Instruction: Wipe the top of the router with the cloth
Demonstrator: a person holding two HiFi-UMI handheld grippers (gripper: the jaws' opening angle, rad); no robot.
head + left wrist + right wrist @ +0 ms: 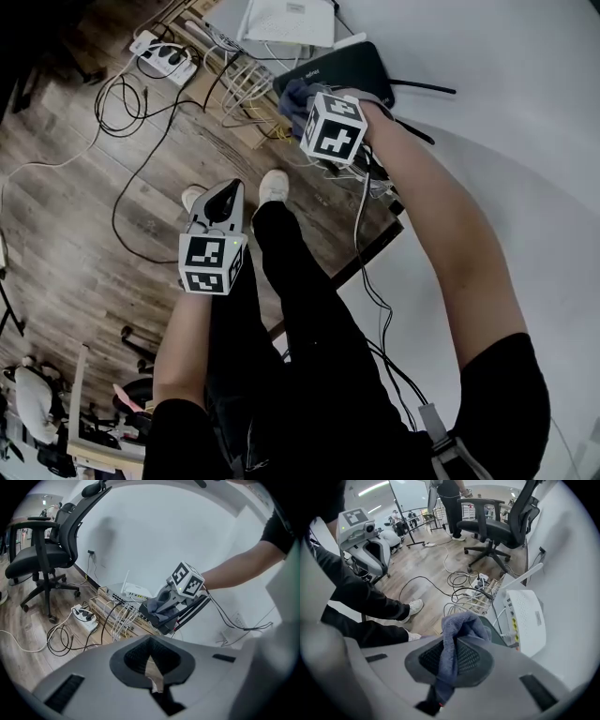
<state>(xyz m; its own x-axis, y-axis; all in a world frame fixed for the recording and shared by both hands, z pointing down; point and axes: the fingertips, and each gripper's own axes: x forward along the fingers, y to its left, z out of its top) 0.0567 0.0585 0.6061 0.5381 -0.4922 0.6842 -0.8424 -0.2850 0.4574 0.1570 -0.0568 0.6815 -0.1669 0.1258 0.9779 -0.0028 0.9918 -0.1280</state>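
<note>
A black router lies on top of a stack of network gear against the white wall. My right gripper is shut on a blue-grey cloth and holds it at the router's near left end. In the right gripper view the cloth bunches up between the pads, hiding most of the router. The left gripper view shows the cloth resting on the black router. My left gripper hangs over the floor to the left, well apart from the router, shut on nothing.
A white router with an upright antenna stands just beyond the black one. White cables spill from the stack toward a power strip and loose black cords on the wood floor. An office chair stands further off. The person's shoes are below the stack.
</note>
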